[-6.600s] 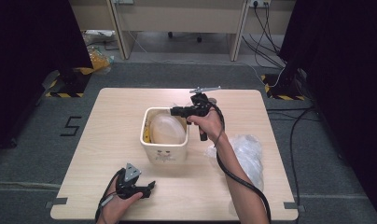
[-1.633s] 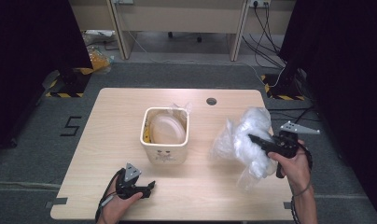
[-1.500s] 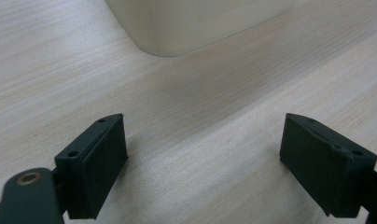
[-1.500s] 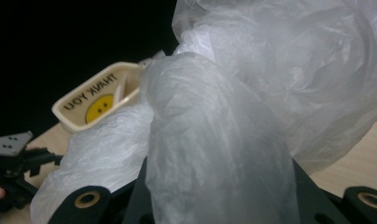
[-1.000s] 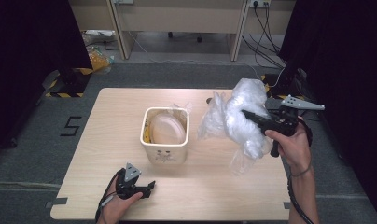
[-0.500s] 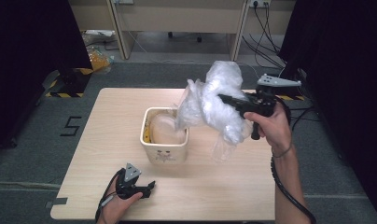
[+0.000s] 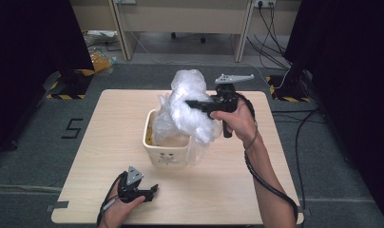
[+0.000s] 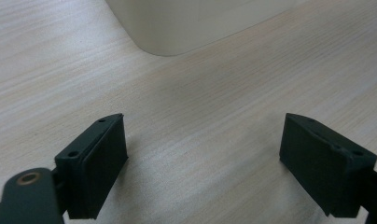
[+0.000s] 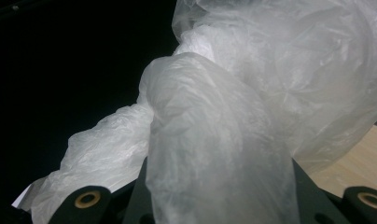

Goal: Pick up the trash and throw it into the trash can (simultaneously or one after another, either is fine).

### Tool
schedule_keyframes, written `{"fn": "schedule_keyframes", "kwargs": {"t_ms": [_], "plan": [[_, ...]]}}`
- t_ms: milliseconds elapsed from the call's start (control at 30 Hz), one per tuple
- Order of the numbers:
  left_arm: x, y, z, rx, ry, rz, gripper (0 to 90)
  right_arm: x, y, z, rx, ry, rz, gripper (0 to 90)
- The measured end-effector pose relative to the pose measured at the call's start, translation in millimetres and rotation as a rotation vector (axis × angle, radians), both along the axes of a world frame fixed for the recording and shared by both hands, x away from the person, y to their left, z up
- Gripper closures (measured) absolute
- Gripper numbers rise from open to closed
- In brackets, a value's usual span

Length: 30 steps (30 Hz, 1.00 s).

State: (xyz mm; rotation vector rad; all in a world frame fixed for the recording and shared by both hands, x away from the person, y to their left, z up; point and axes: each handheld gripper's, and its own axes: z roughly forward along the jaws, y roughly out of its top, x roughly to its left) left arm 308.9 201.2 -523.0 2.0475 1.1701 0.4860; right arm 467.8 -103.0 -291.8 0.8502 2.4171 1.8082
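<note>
Now right claw clamped on crumpled clear plastic bag, held above cream bin mid-bench; step looks like lining bin; next move likely needs lowering, spreading over rim; left claw apart, idle beside bin.

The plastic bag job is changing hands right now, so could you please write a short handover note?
Right gripper: shut on the clear plastic bag, held in the air over the cream bin.
Left gripper: open, low over the table in front of the bin, holding nothing.
Done: bag picked up and brought to the bin.
Left, probably: lower the bag into or over the bin; the left gripper may help.
</note>
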Motion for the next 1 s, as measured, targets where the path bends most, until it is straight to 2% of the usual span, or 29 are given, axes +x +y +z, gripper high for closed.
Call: {"fn": "schedule_keyframes", "kwargs": {"t_ms": [300,567,1000], "plan": [[-0.1,0.0,-0.1,-0.001,-0.001,0.001,14.0,11.1,24.0,-17.0,-0.036,0.041,0.029,75.4],[-0.4,0.2,-0.2,-0.002,-0.002,0.002,14.0,19.0,48.4,-28.8,-0.094,0.066,0.072,75.4],[-0.8,0.6,-0.2,0.001,-0.002,0.0,14.1,28.1,78.4,-61.4,-0.224,0.112,0.135,75.4]]}}
